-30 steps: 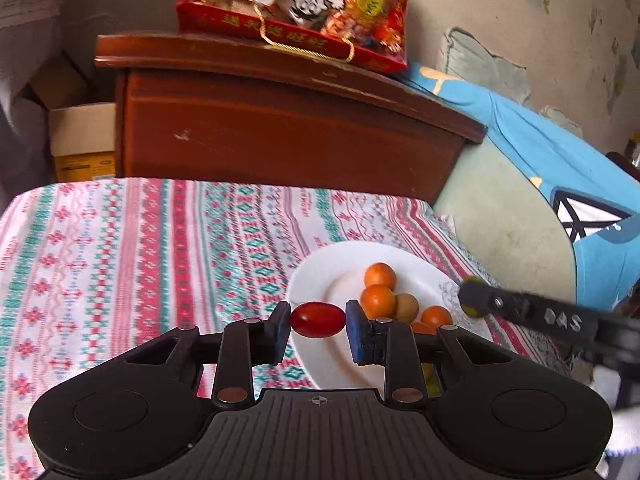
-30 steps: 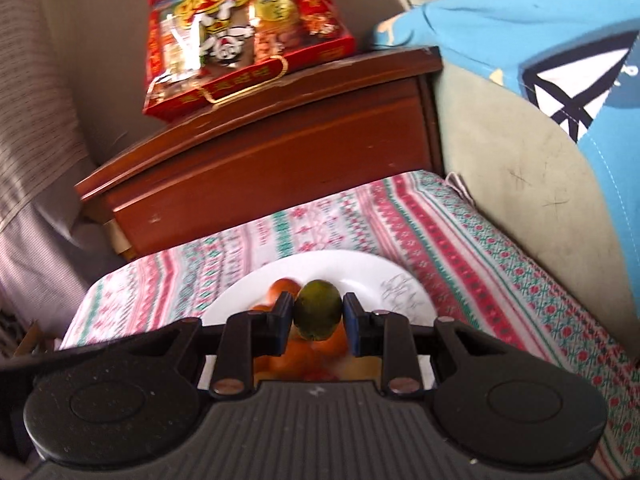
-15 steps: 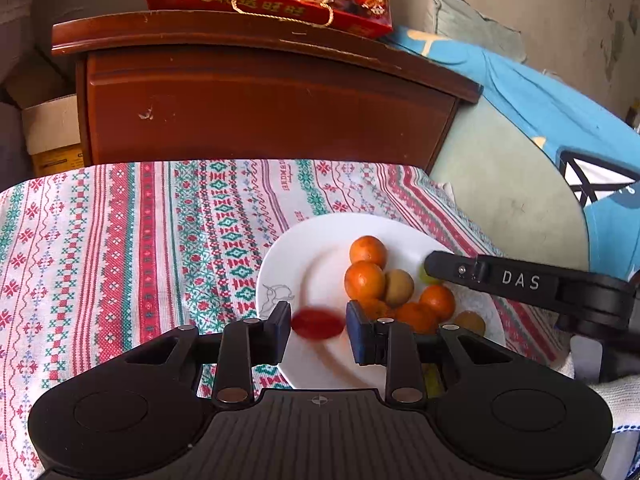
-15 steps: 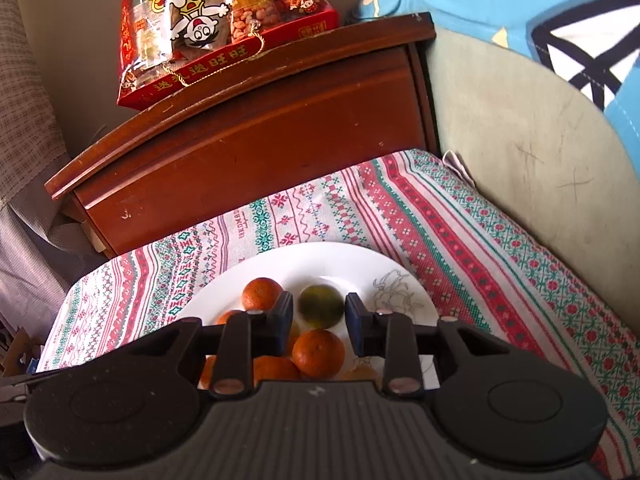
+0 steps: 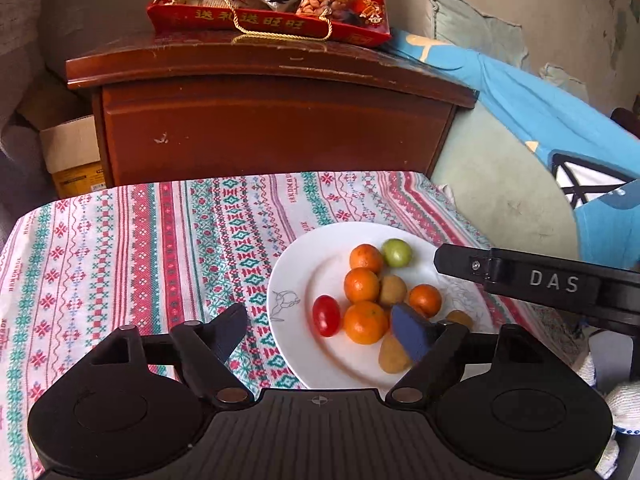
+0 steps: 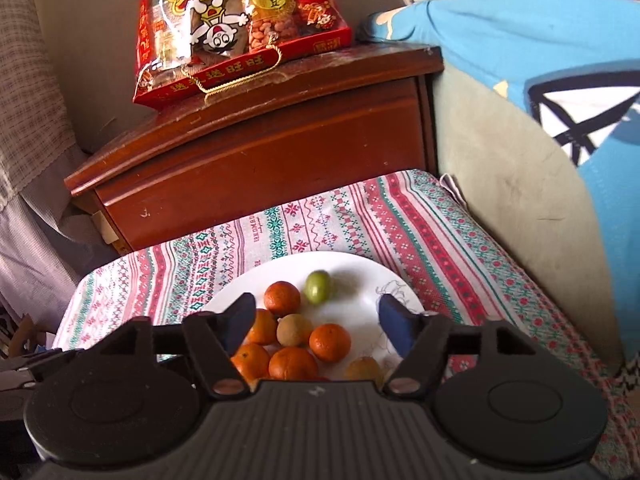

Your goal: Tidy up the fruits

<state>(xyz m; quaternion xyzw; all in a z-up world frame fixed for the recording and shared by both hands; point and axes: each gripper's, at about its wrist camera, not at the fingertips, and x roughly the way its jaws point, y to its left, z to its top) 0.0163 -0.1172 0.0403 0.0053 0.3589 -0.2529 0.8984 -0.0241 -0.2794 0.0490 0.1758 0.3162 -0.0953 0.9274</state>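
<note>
since both the left gripper (image 5: 324,330) and right gripper (image 6: 318,320) hang spread and empty over the white plate (image 5: 292,344), a bump could roll the cherry tomato (image 5: 326,316) off.

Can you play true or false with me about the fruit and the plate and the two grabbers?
1. The red tomato lies on the white plate. True.
2. The left gripper is squeezing the tomato. False: it is open and holds nothing.
3. The green fruit is on the plate's far side. True.
4. The right gripper is shut. False: it is wide open.
5. The snack bag lies on the striped cloth. False: it sits on the wooden cabinet.
</note>
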